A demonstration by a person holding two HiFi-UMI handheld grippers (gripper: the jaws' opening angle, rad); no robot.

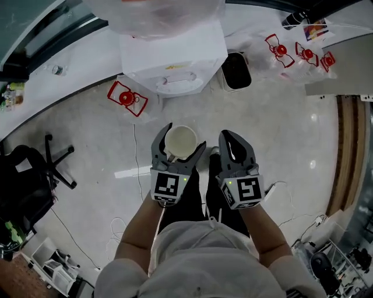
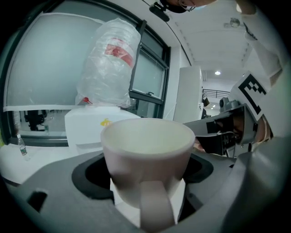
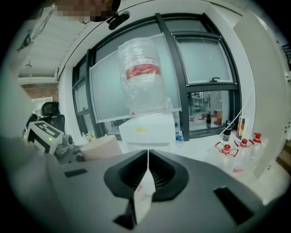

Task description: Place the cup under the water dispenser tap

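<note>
A cream cup (image 1: 182, 141) with a handle sits between the jaws of my left gripper (image 1: 185, 138), which is shut on it. In the left gripper view the cup (image 2: 148, 150) fills the middle, handle toward the camera. The white water dispenser (image 1: 172, 58) with a clear bottle (image 1: 169, 14) on top stands just ahead, and shows beyond the cup as a white box (image 2: 88, 125). My right gripper (image 1: 225, 135) hangs beside the left one. It is shut on a small white paper sachet (image 3: 144, 191). The tap is hidden.
A black bin (image 1: 236, 71) stands right of the dispenser. Clear bottles with red caps lie on the floor at the left (image 1: 127, 98) and far right (image 1: 280, 49). A black office chair (image 1: 35, 174) is at the left. A cable (image 1: 137, 157) runs over the floor.
</note>
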